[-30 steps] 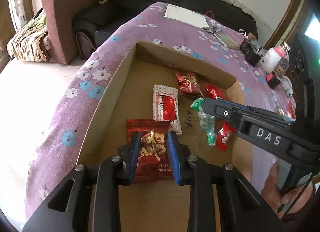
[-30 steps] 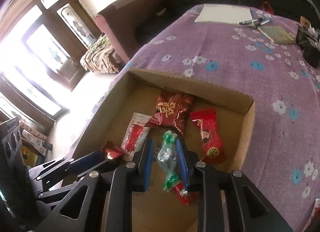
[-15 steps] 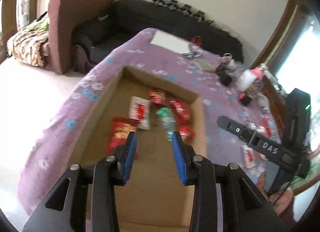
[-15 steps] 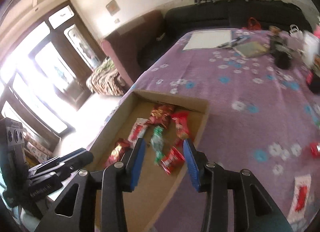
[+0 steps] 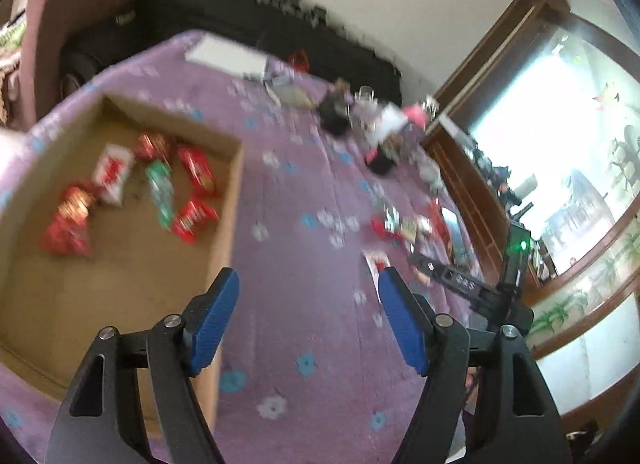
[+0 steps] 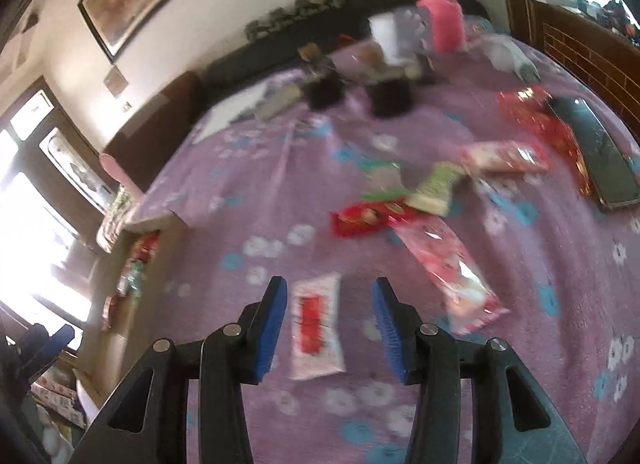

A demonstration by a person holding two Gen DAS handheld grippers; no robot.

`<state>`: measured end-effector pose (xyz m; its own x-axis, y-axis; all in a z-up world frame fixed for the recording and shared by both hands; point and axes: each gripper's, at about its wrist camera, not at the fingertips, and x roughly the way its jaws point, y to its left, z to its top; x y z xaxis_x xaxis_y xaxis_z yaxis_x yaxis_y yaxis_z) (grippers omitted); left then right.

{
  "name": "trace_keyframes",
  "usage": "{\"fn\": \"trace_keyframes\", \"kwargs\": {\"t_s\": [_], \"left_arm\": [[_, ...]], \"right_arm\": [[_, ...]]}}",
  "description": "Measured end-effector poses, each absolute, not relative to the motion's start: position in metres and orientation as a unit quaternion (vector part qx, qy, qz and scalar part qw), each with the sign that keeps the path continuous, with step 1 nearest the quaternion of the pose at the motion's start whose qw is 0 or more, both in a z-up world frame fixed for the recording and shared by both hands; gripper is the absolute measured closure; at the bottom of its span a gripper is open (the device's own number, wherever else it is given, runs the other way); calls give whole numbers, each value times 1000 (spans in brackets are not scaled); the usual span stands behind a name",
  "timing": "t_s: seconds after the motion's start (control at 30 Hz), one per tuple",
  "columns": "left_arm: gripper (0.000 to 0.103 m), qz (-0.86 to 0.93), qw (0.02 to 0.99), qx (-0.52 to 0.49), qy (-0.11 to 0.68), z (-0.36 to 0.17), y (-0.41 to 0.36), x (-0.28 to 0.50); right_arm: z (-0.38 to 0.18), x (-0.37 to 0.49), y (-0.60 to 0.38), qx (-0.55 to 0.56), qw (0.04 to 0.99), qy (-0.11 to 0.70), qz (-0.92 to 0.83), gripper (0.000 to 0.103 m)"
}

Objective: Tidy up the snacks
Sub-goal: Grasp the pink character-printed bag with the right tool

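Note:
A shallow cardboard box lies on the purple flowered cloth and holds several snack packets. My left gripper is open and empty above the cloth, right of the box's edge. My right gripper is open, with a white-and-red packet on the cloth between its fingers, not held. More loose packets lie beyond it: a red one, a pink one and a green-and-white one. In the left wrist view the right gripper shows at the right by the loose packets.
A phone lies at the table's right side. Dark boxes, a pink-capped bottle and papers stand at the far end. A black sofa runs behind the table. A wooden cabinet stands to the right.
Both grippers let go of their packets in the box, opened and swung right. The right gripper now hovers over the loose packets on the cloth. The left gripper has opened wider.

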<state>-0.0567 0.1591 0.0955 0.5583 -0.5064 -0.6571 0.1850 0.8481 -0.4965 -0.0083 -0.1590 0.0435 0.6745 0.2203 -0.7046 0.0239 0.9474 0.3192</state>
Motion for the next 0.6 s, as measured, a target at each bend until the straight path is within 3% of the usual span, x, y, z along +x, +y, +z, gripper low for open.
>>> {"fn": "trace_keyframes", "kwargs": {"t_s": [0.2,0.4,0.6], "left_arm": [[31,-195,859,-171,441,93,145,-69],[31,-184,863,-165,441,92,143,-72],[31,-201,857,-152,449,88,129,-73]], "right_arm": [[16,15,-143,136,889,434,51,68],[19,-2,-111,146,867,436,194,69],[56,-26,-190,202,908,350,111,66]]}}
